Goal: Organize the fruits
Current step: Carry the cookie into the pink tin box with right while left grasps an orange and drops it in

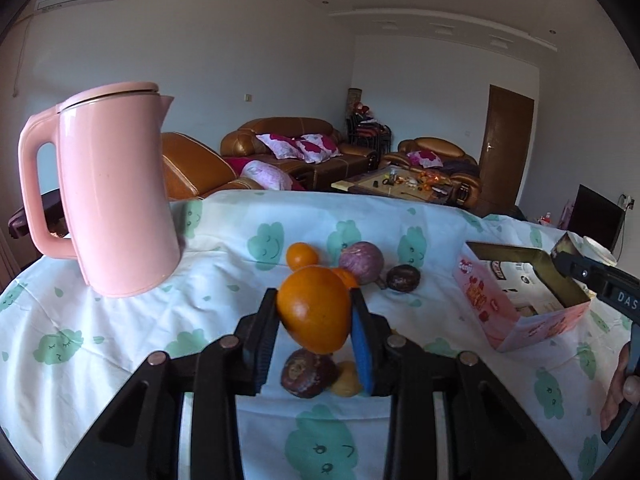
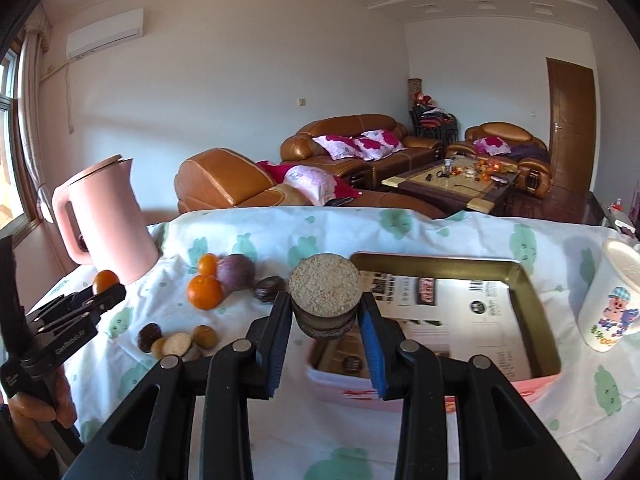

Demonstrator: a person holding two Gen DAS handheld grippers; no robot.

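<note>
Now both hands carry something toward the box [image 2: 536, 312].

Left of the box, the left gripper [image 1: 314, 316] pinches an orange [image 1: 314, 308] above the fruit pile [image 2: 208, 284]; it should travel level and clear the box wall before the fingers part. Over the box's near left corner, the right gripper [image 2: 325, 308] pinches a cork-topped round piece [image 2: 325, 294], which wants lowering inside, well apart from where the orange will land.
</note>
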